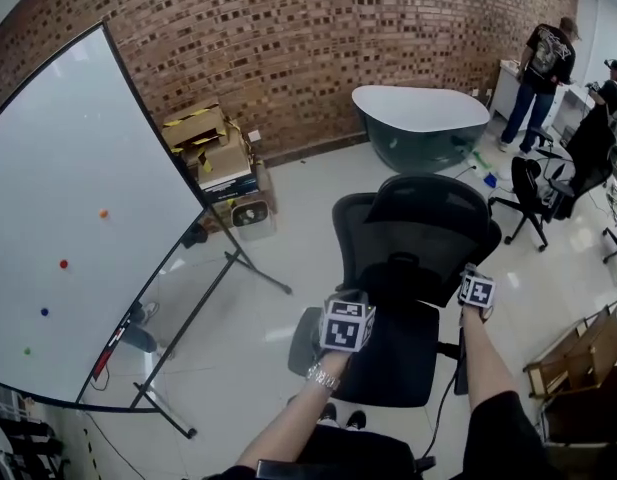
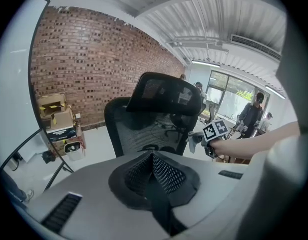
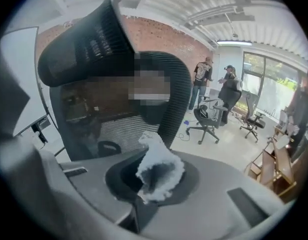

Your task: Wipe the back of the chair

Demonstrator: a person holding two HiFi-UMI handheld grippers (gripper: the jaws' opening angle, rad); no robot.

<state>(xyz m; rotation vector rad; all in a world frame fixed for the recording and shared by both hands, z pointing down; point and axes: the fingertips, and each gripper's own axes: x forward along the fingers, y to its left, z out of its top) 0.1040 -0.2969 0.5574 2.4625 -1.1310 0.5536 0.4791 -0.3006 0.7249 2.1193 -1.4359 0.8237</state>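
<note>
Brick wall [image 1: 318, 48]; right claw [image 3: 146, 191] (clutching cloth [image 3: 161, 169]) beside chair [image 1: 418, 238].

A black mesh office chair [image 1: 393, 353] stands upright on the pale floor [image 1: 258, 318]. Its curved back [image 1: 373, 230] is topped by a wide headrest [image 1: 433, 200]. A crumpled white cloth [image 3: 158, 168] is pinched in the right tongs [image 3: 153, 181], near the back's right edge. Whether the cloth touches the back cannot be told.
</note>
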